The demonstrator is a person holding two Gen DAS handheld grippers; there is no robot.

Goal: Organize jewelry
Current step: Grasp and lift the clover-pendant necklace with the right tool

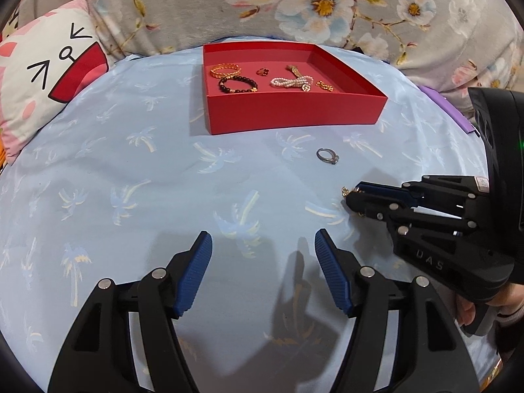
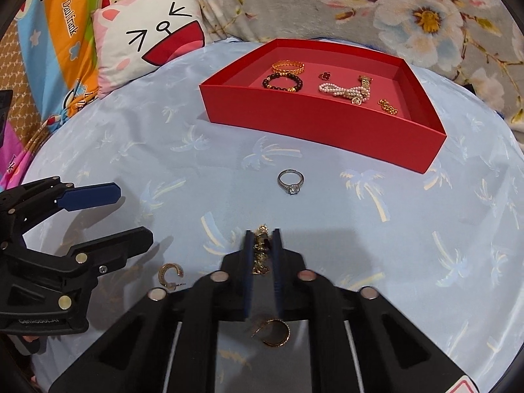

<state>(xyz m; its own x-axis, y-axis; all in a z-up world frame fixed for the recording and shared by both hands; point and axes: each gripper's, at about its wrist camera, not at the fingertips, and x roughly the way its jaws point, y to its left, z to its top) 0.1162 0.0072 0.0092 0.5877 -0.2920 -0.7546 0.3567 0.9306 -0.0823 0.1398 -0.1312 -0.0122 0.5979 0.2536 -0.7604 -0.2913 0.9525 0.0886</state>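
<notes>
Your right hand-held gripper [image 2: 262, 245] was clamped on a gold chain piece [image 2: 261, 249], well short of the red tray [image 2: 314, 121]. Your left hand-held gripper [image 1: 263, 262] stood wide and held nothing, nearer you than the tray. A silver ring [image 2: 290, 181] lay on the blue cloth [image 2: 409, 245] between the tray and your right hand-held gripper. Two gold hoop earrings [image 2: 170, 276] lay farther from the tray, beside and under that hand-held gripper.

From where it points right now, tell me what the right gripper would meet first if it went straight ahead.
The right gripper, shut on a gold chain, points at the silver ring on the blue cloth; that likely comes first, then the red box. Its height above the cloth is unclear.
</notes>
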